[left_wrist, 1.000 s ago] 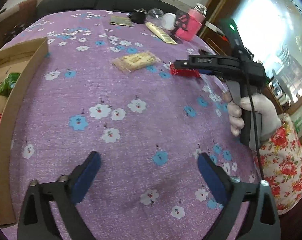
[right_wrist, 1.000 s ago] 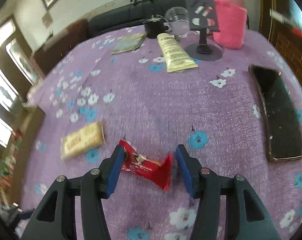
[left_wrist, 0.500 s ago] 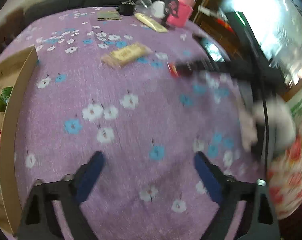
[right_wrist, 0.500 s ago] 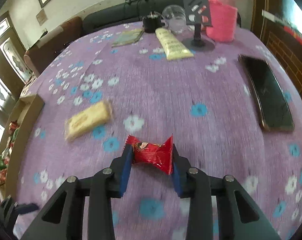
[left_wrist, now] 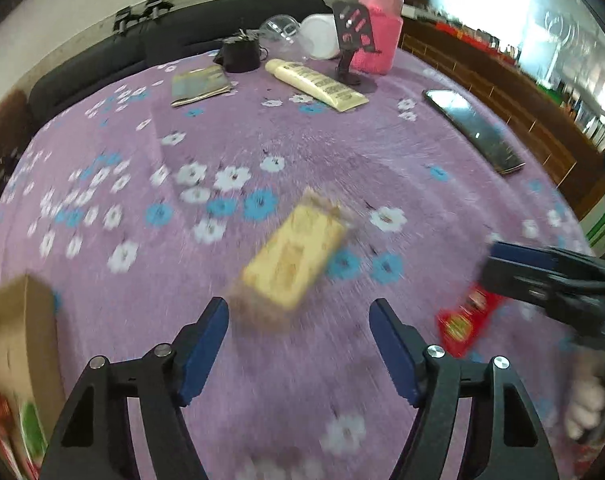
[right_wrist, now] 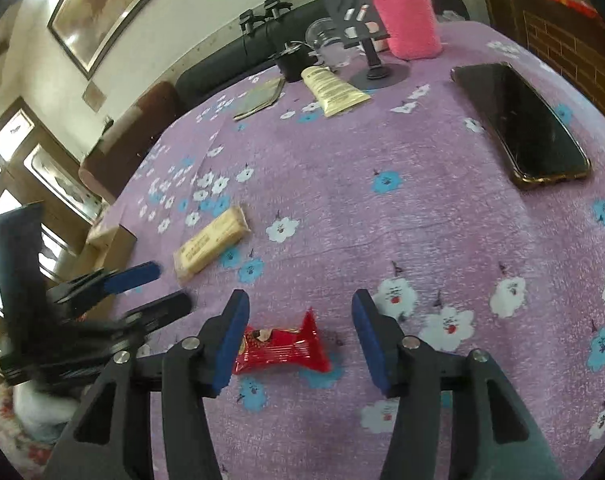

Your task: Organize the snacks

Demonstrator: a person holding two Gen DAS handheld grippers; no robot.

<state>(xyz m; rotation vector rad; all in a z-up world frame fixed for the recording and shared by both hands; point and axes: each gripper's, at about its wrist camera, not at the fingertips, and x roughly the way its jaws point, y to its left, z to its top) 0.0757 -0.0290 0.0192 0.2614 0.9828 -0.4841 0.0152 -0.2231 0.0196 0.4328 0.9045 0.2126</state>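
On my left side I have the left gripper (left_wrist: 298, 344) held low over the bench (left_wrist: 230, 136), its fingers (left_wrist: 204, 350) spread wide and holding nothing, aimed at the yellow wafer bar (left_wrist: 292, 260). That bar lies flat on the purple flowered cloth just ahead of the fingertips, blurred in the left wrist view, its long axis running diagonally from near-left to far-right. The cardboard box (left_wrist: 20, 336) sits at the bench's left edge, with snack packets inside. Moving right, my right gripper (right_wrist: 298, 336) is also low and pitched down, fingers (right_wrist: 232, 338) released and parted. The red candy packet (right_wrist: 280, 346) rests on the cloth between them, closer to the left finger, its long axis lying crosswise from finger to finger, one twisted end flaring up on the right.
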